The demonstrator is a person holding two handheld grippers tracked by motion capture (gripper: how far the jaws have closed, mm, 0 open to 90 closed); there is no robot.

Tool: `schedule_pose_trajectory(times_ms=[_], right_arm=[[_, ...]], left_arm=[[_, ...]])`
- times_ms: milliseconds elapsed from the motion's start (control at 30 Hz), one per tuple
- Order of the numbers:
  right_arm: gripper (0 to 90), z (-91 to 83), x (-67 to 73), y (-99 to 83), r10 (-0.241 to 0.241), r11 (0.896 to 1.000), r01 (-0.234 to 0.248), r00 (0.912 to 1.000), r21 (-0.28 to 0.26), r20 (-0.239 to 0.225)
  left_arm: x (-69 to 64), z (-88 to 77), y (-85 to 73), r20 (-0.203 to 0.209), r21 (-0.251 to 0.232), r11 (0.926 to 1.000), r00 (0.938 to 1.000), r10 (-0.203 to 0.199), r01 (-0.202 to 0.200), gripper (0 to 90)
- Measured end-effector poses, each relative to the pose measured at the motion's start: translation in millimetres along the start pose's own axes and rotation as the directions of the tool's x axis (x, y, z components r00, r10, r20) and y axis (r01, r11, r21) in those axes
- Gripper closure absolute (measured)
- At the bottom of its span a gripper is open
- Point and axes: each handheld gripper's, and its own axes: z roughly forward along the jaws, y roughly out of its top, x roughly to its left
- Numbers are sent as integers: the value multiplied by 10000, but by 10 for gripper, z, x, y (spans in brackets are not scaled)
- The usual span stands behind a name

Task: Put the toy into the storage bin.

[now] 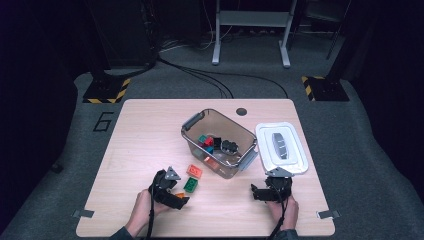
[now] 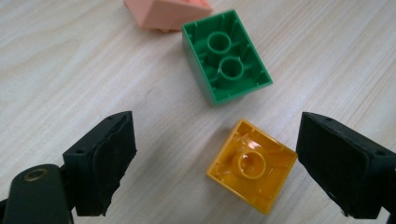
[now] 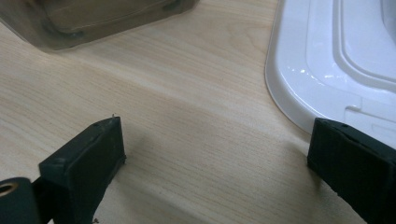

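Observation:
My left gripper (image 2: 217, 140) is held low over the table with its jaws wide apart. A yellow brick (image 2: 252, 165) lies upside down between them, nearer the right jaw, and neither pad presses on it. Just beyond it lies a green brick (image 2: 226, 56), also underside up, and past that a salmon brick (image 2: 168, 11). From above, the left gripper (image 1: 180, 196) sits at the front left beside the green brick (image 1: 190, 184) and the salmon brick (image 1: 194, 171). My right gripper (image 3: 215, 144) is open over bare wood, holding nothing.
A clear plastic bin (image 1: 227, 170) with several bricks inside stands mid-table. Its white lid (image 1: 267, 155) lies to the right of it, close to the right gripper (image 1: 270, 187). The lid's edge (image 3: 327, 60) comes near the right jaw, and the bin's wall (image 3: 93, 18) is ahead.

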Motion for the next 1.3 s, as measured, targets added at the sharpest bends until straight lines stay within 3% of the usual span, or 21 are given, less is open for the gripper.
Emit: schedule_pose_trajectory(times_ms=[67, 167, 433, 667, 800, 1033, 1300], right_arm=[[30, 0, 0, 0, -1, 10000, 1, 10000, 0, 2], [30, 0, 0, 0, 0, 10000, 0, 10000, 5, -1], [30, 0, 0, 0, 4, 10000, -4, 10000, 3, 3], [30, 0, 0, 0, 3, 10000, -3, 10000, 2, 9], [30, 0, 0, 0, 4, 10000, -4, 10000, 0, 8], [30, 0, 0, 0, 4, 10000, -4, 10000, 2, 7], [30, 0, 0, 0, 2, 10000, -2, 10000, -1, 5]], left_arm=[[-23, 19, -32, -174, 233, 9995, 9996, 221, -217, 136], [1, 3, -77, -427, 256, 9994, 9988, 244, -233, 148], [129, -103, -206, -868, 203, 9998, 9962, -52, 70, 201], [102, -114, -253, -825, -262, 9992, 9962, 294, -317, 404], [70, -104, -249, -950, -487, 9974, 9943, 487, -535, 575], [110, -138, -213, -709, -486, 9974, 9962, 503, -538, 591], [270, -354, -44, -664, -813, 9962, 9974, 263, -317, 591]])
